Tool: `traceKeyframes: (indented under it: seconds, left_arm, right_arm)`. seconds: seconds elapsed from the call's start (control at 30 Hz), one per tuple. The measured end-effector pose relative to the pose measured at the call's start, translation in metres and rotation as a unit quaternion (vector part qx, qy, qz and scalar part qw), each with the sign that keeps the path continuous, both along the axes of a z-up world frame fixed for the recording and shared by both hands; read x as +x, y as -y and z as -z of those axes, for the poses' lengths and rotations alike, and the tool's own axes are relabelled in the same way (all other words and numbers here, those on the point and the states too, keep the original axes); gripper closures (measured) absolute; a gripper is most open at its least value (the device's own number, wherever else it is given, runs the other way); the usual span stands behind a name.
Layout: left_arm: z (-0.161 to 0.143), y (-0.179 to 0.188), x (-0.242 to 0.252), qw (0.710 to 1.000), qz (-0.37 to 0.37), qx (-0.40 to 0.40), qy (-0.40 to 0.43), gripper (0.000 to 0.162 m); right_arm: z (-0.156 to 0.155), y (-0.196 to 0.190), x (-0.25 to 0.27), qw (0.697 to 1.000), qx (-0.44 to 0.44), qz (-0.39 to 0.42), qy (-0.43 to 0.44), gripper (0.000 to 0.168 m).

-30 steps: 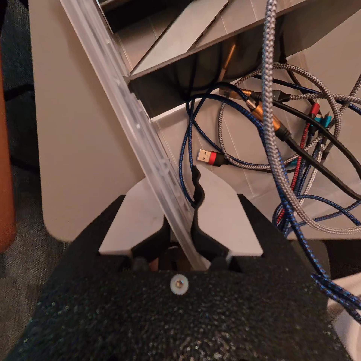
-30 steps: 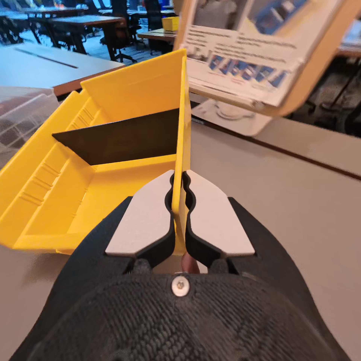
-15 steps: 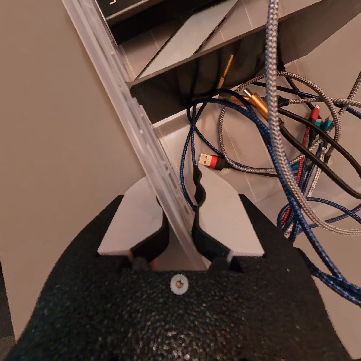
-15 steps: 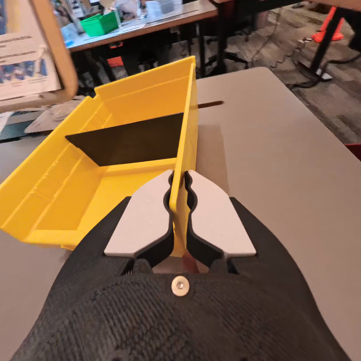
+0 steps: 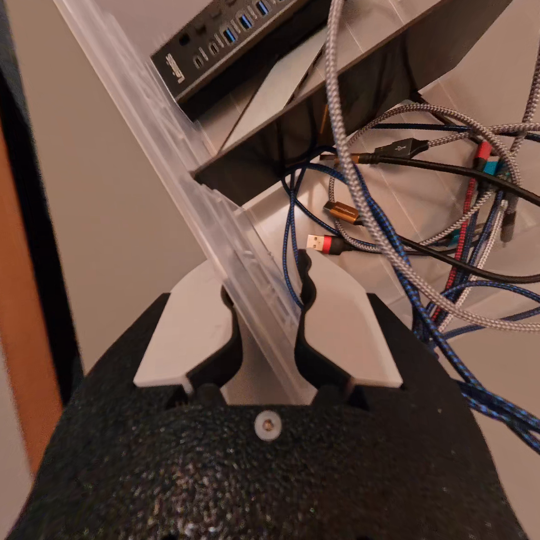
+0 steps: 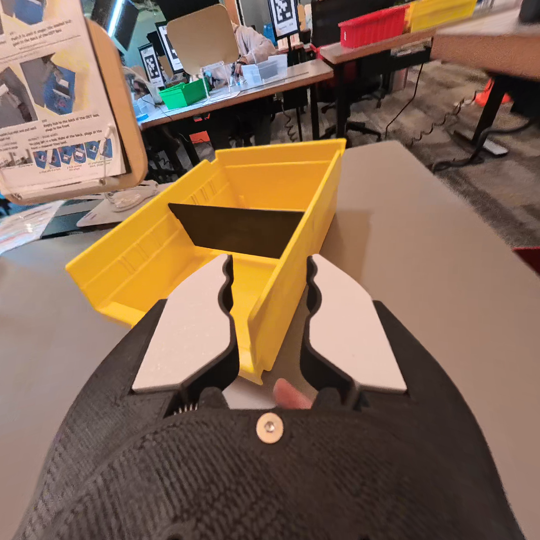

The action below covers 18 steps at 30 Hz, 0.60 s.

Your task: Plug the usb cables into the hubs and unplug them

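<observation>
In the left wrist view a clear plastic bin (image 5: 175,152) holds a tangle of braided USB cables (image 5: 438,233), among them a red-collared USB-A plug (image 5: 320,242) and a gold plug (image 5: 342,211). Behind a dark divider (image 5: 292,140) lies a black USB hub (image 5: 233,43). My left gripper (image 5: 263,271) is open with the bin's clear side wall running between its jaws. In the right wrist view my right gripper (image 6: 269,258) is open, astride the right wall of an empty yellow bin (image 6: 175,248) with a black divider (image 6: 242,230).
The yellow bin stands on a grey table (image 6: 409,263), whose edge is to the right. A sheet on a wooden stand (image 6: 58,102) is at the back left. Farther tables carry a green bin (image 6: 184,95) and a red bin (image 6: 374,29). A person (image 6: 251,41) is far behind. About 80 cm separates my left fingertips from my right. The black USB hub (image 5: 233,43) sits 15 cm or so from the ends of my left fingers.
My right gripper has opened and let go of the yellow bin's wall. My left gripper's jaws have widened around the clear wall. The hub has come into the left view.
</observation>
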<state>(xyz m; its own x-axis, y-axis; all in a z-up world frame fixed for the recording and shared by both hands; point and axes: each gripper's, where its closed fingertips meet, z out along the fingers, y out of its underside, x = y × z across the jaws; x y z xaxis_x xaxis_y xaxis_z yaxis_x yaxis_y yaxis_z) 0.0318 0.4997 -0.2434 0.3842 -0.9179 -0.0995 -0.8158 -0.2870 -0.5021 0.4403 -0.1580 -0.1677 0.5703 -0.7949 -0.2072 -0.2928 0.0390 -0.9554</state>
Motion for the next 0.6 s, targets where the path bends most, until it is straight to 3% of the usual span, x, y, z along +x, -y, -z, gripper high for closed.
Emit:
traceKeyframes:
  seconds: [0.17, 0.3, 0.47, 0.6]
  left_arm:
    - [-0.016, -0.001, -0.004, 0.998, 0.029, 0.034, -0.038, 0.11]
    - [-0.028, 0.004, -0.007, 0.997, 0.053, 0.033, -0.038, 0.102]
    - [-0.045, 0.011, -0.007, 0.995, 0.086, 0.046, -0.001, 0.103]
    - [-0.065, 0.01, -0.005, 0.99, 0.112, 0.076, 0.028, 0.104]
  right_arm:
    - [-0.033, -0.01, -0.019, 0.994, -0.076, -0.009, 0.08, 0.111]
    - [-0.048, -0.055, -0.052, 0.982, -0.091, -0.102, 0.128, 0.11]
    - [-0.027, -0.113, -0.1, 0.949, -0.157, -0.241, 0.13, 0.099]
    - [-0.009, -0.136, -0.12, 0.919, -0.228, -0.281, 0.159, 0.096]
